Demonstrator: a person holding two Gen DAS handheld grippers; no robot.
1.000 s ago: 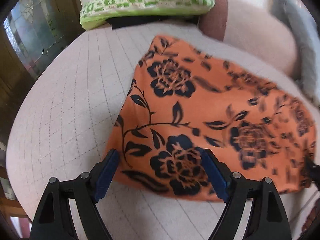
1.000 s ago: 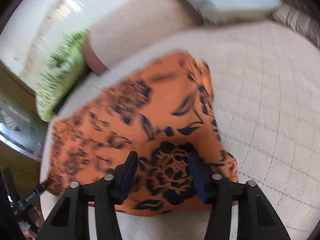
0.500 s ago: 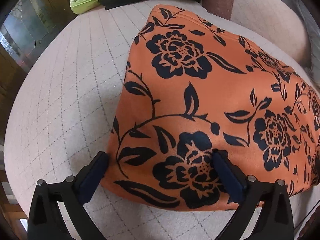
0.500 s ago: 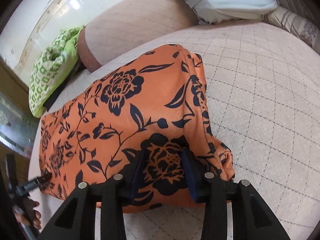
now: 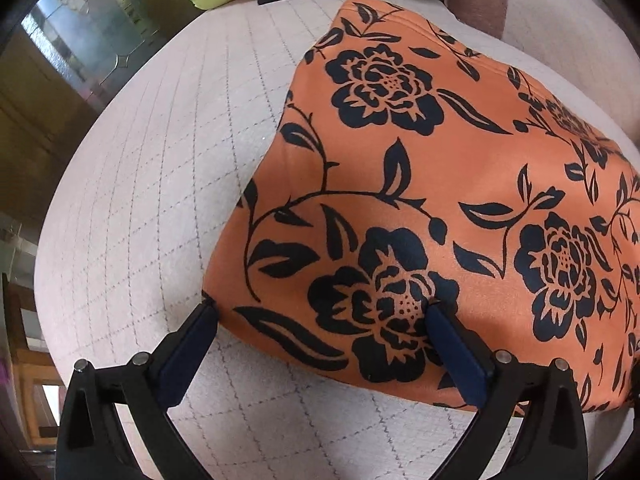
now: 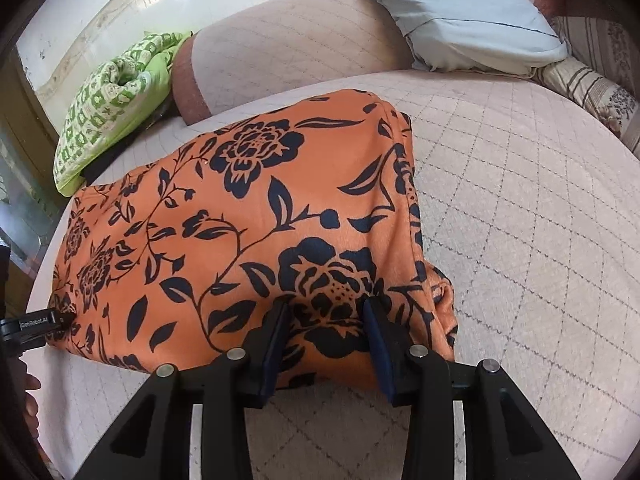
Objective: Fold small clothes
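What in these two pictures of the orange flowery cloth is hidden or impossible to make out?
- Left wrist view: the orange cloth runs off the right edge, so its far end is cut off.
- Right wrist view: whatever lies under the green patterned cushion is dark and mostly covered.
- Both views: the cloth's underside and inner layers are hidden by its top layer, so what garment it is stays unclear.
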